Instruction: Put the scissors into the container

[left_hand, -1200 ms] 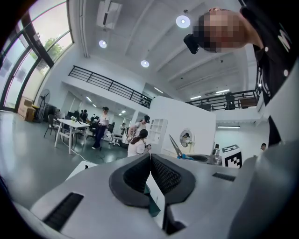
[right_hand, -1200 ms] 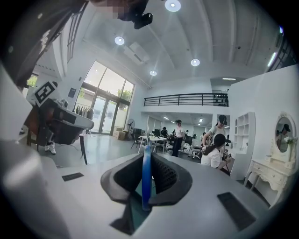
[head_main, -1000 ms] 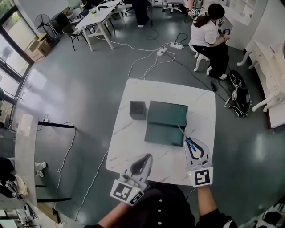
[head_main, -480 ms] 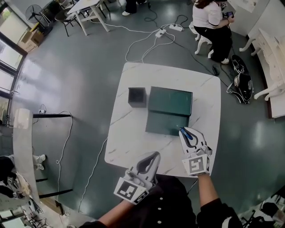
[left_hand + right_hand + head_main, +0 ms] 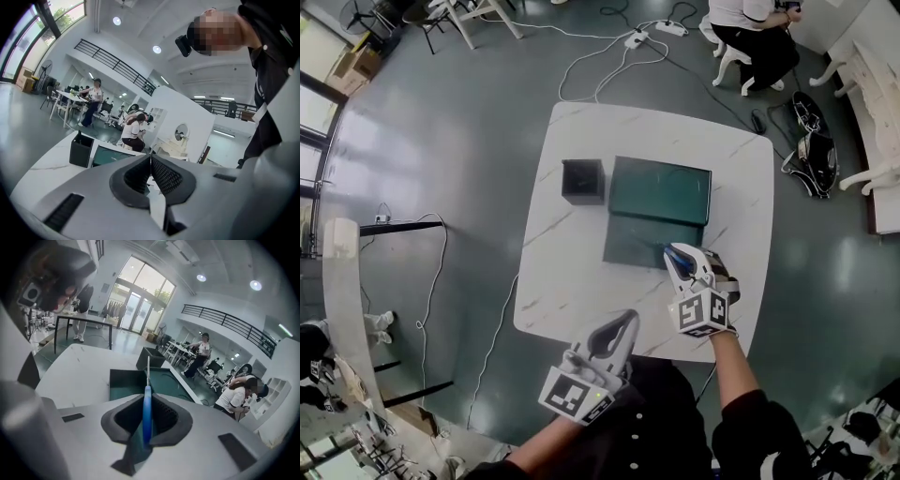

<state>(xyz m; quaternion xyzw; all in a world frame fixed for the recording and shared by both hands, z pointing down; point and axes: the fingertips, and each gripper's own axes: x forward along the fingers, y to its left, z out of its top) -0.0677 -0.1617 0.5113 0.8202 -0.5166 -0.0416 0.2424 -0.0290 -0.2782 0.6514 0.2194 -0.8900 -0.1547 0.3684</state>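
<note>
Blue-handled scissors (image 5: 146,417) stand edge-on between the jaws of my right gripper (image 5: 147,398), which is shut on them, the metal blade sticking out forward. In the head view that gripper (image 5: 674,255) hangs over the near right corner of the flat dark green box (image 5: 639,242). The box's second, raised half (image 5: 661,189) lies behind it. A small black square container (image 5: 583,181) stands open-topped to the box's left, and it shows ahead of the blade tip (image 5: 151,356). My left gripper (image 5: 621,325) hovers at the table's near edge, shut and empty (image 5: 150,158).
The white marble table (image 5: 562,272) has bare surface left of the box. A person sits on a stool (image 5: 757,42) beyond the far right corner, with cables (image 5: 619,52) and a bag (image 5: 811,150) on the floor nearby. White furniture (image 5: 877,112) stands at the right.
My right gripper has come down and forward with the scissors, from beside the green box to over its near right corner. The left gripper has sunk a little.
</note>
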